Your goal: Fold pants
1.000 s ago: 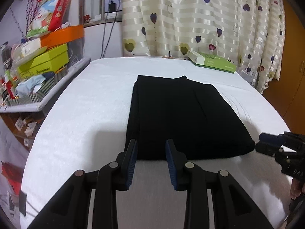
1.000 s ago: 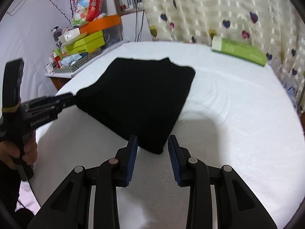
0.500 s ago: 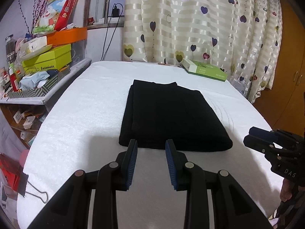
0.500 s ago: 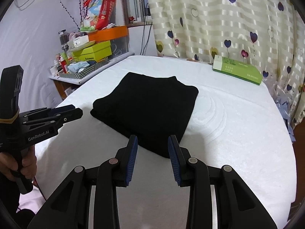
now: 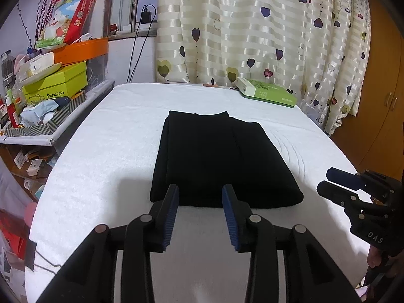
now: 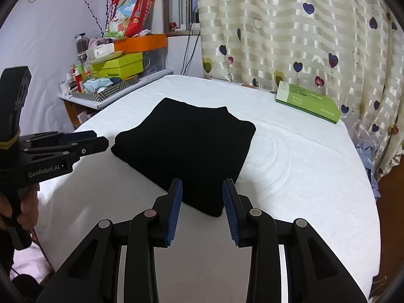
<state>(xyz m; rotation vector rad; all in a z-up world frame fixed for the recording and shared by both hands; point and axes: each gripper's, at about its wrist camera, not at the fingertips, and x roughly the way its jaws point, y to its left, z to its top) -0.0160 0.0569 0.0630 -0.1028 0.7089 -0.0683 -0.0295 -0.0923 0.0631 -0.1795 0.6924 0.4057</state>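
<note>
Backing away from the folded pants (image 5: 222, 159) — both hand-held grippers now clear of the cloth.

The left hand-held gripper (image 5: 200, 214) and right hand-held gripper (image 6: 202, 209) hang released and empty, pulled back from the near edge they hovered over a second ago — the compact black stack lies mid-bed (image 5: 113, 136), so folding looks finished.

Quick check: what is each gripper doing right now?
Left gripper: open, empty, short of the folded pants.
Right gripper: open, empty.
</note>
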